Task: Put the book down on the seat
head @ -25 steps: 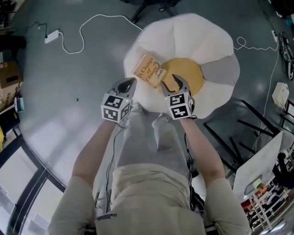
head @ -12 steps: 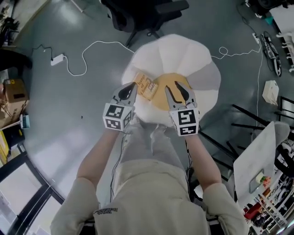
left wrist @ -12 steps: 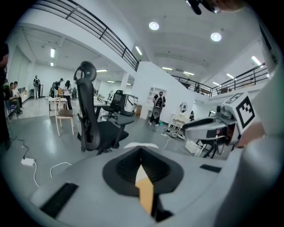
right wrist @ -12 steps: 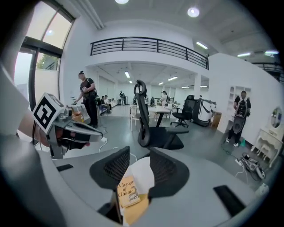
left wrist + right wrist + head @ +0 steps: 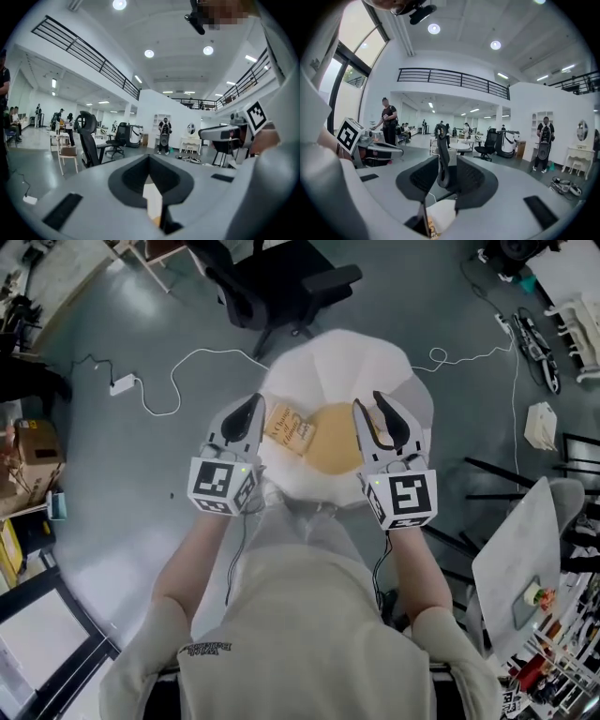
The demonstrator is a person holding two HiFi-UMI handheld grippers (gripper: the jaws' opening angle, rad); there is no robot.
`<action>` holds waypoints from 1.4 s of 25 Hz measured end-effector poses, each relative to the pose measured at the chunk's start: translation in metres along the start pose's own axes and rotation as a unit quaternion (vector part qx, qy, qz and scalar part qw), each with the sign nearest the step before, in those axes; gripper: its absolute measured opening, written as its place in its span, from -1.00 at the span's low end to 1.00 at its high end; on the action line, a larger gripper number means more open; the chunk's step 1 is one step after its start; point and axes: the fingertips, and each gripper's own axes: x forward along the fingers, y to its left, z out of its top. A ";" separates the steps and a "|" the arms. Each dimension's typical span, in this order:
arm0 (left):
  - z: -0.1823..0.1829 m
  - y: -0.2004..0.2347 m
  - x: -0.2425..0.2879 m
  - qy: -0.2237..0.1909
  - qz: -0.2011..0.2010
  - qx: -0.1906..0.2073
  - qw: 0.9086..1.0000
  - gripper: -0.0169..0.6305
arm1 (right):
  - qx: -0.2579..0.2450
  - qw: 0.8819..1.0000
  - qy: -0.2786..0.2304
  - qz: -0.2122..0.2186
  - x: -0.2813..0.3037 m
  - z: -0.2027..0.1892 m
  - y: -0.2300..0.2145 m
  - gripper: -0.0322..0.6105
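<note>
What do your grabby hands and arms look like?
The left hand-held gripper and right hand-held gripper: grey plastic, two pointed black-lined jaws, a cube of black-and-white square markers, a thin dark cable. Above, short beige sleeves. The right one's jaws have just been closing, empty.

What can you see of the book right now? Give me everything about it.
The book is a thin paperback with a cream and orange-tan cover and dark lettering too small to read. It is closed and lies flat, cover up, turned at a slant to the picture edges. It rests on the white padding of the round seat, at the left edge of the tan centre patch. Only the seat appears to touch it.
</note>
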 end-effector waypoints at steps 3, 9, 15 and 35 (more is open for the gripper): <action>0.033 -0.004 -0.013 -0.010 -0.007 0.001 1.000 -0.91 | 0.007 0.999 -0.040 0.008 -0.017 0.043 -0.001 -0.53; 0.082 -0.030 -0.028 -0.025 -0.038 -0.018 0.999 -0.91 | 0.002 0.996 -0.089 0.014 -0.055 0.097 -0.007 -0.53; 0.129 -0.031 -0.051 -0.075 -0.017 -0.012 0.997 -0.91 | -0.009 0.995 -0.101 0.012 -0.078 0.115 -0.003 -0.65; 0.114 -0.100 -0.063 -0.058 -0.093 0.062 0.992 -0.91 | 0.039 0.996 -0.084 0.016 -0.092 0.080 0.015 -0.84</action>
